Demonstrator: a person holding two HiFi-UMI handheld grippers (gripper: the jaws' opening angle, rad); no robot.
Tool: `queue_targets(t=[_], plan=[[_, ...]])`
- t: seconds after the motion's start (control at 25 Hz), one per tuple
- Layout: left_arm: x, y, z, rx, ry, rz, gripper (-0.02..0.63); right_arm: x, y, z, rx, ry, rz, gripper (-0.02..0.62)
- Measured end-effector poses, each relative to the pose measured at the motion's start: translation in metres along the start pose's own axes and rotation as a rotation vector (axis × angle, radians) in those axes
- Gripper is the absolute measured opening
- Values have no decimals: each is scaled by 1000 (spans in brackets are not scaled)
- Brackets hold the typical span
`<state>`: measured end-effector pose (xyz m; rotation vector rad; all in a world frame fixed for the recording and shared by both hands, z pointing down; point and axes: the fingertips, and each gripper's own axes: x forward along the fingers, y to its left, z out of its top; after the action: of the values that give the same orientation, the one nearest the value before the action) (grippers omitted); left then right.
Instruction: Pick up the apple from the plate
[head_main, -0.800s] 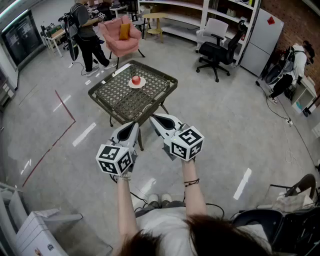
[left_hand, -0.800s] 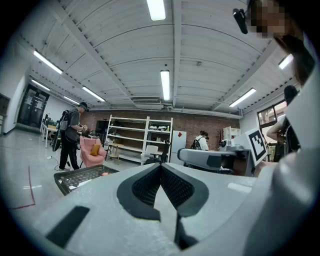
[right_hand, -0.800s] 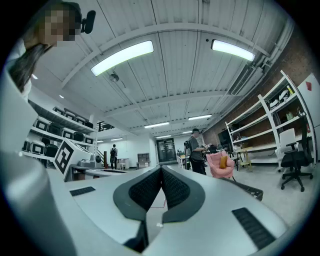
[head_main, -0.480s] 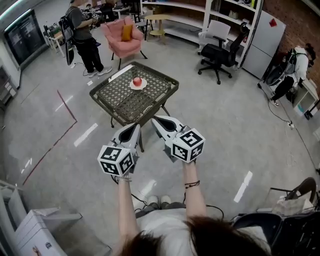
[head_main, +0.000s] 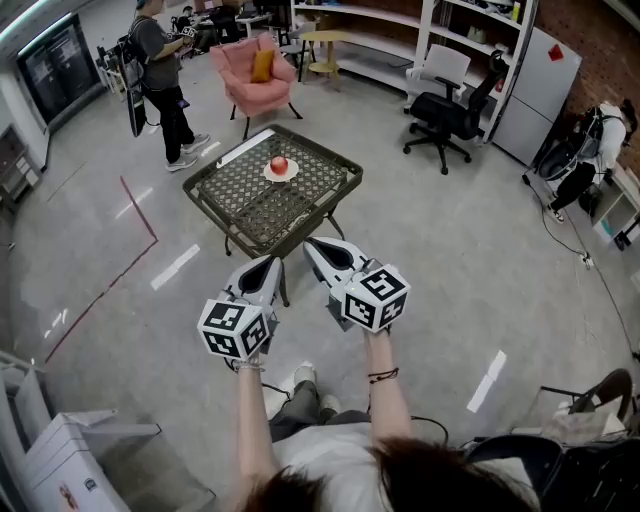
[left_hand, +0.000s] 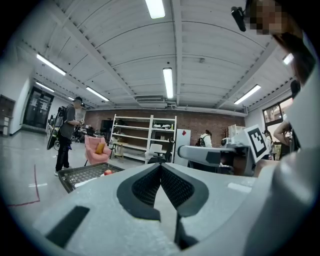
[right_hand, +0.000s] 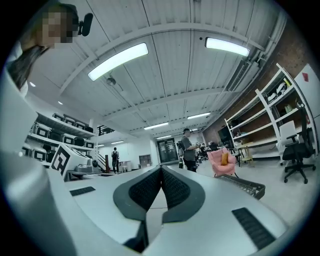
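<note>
You hold both grippers in front of your body, side by side and about level, and both point toward the table (head_main: 250, 208). The left gripper (head_main: 270, 263) has its jaws pressed together. In the left gripper view the two dark pads (left_hand: 150, 186) meet at the tip and nothing stands between them. The right gripper (head_main: 313, 244) is the same: in the right gripper view its pads (right_hand: 172, 189) are closed against each other and they grasp nothing.

The apple (head_main: 279, 164) is red and it sits on the white plate (head_main: 268, 174). The plate lies on the far half of the mesh table, between the middle and the far edges. The apple is well apart from both grippers, which are on your side of the table's near corner. In the left gripper view you see the apple (left_hand: 107, 172) small, on the table (left_hand: 82, 175), to the left of the closed jaws.

Behind the table a pink armchair (head_main: 255, 78) with a yellow cushion stands on the floor. A person (head_main: 158, 75) stands to the left of the armchair. A black office chair (head_main: 447, 112) is near the shelves at the far right.
</note>
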<state>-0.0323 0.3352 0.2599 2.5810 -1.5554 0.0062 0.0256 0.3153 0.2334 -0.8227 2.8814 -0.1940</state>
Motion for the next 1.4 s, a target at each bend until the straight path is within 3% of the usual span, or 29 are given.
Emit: queue_targets(t=[0.44, 1.04, 1.4], plan=[[51, 36, -11, -19, 23, -9, 11, 39, -47, -11, 26, 16, 16, 9], [147, 128, -12, -57, 45, -62, 12, 136, -127, -30, 33, 84, -3, 9], [167, 179, -5, -51, 42, -36, 12, 180, -148, -30, 34, 71, 4, 9]])
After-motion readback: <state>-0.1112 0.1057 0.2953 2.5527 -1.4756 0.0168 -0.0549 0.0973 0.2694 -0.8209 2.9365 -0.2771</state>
